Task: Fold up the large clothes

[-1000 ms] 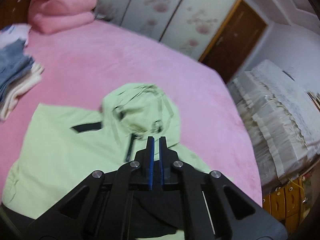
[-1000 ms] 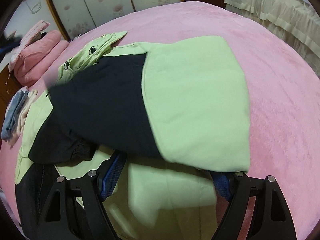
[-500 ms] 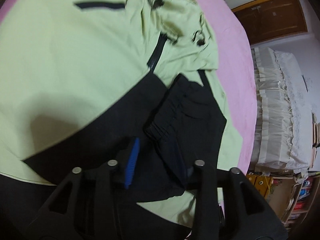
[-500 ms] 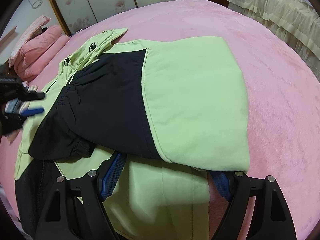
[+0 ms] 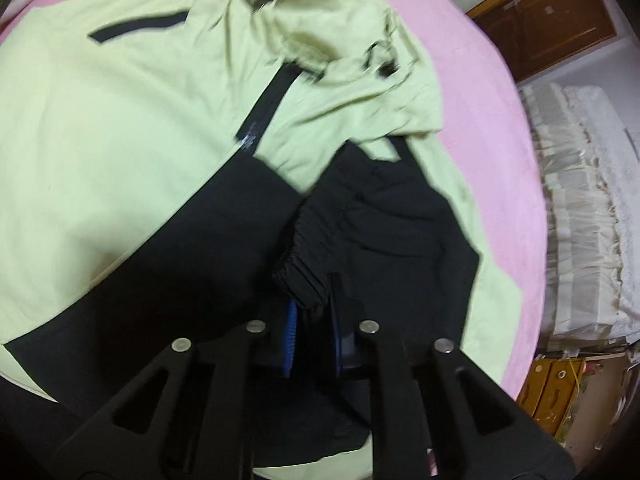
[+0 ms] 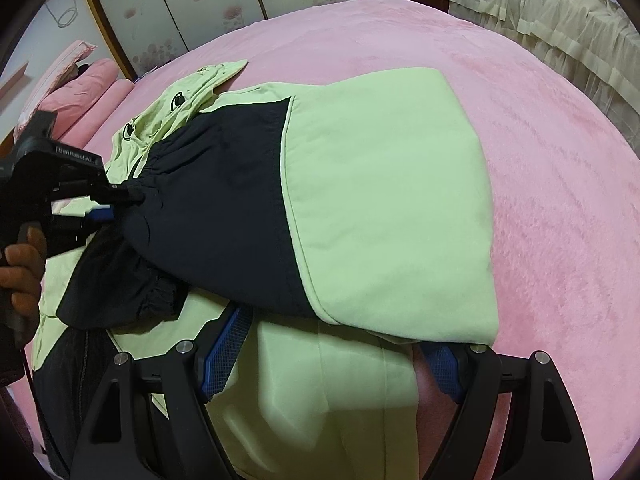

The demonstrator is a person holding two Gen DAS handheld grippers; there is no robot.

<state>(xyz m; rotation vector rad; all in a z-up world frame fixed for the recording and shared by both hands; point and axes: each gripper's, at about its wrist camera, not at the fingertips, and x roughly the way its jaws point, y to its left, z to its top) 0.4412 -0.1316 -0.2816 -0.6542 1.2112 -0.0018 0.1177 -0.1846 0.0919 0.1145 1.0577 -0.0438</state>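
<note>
Bedroom, pink bedspread [image 6: 540, 152] covering a bed, a light green and black hooded jacket [image 5: 120, 128] spread flat on it and used here as the reference. Nearest in the right wrist view, the right gripper [image 6: 340, 354] sits at the jacket's near edge with jaws spread wide; blue pads partly tucked under the overhanging green fold of a sleeve [image 6: 384, 184] that lies across the body, nothing pinched between them. Sleeve is green at the near end, black toward its gathered cuff [image 6: 148, 184]. Left gripper [image 6: 120, 200] is over the jacket's left side, a hand [image 6: 22, 268] on its handle; jaws have just been closing and now clench the black cuff. Left wrist view confirms: bunched elastic cuff [image 5: 304, 280] sits between the blue pads [image 5: 290, 332], the gap narrow. Beyond the cuff, a black zipper strip [image 5: 268, 100] runs up the green chest to the crumpled hood [image 5: 320, 36]. Past the jacket: pink folded bedding [image 6: 92, 92] by floral sliding doors [image 6: 208, 8], a brown wooden door [image 5: 556, 16], and cream ruffled fabric [image 6: 560, 28] beside the bed.
</note>
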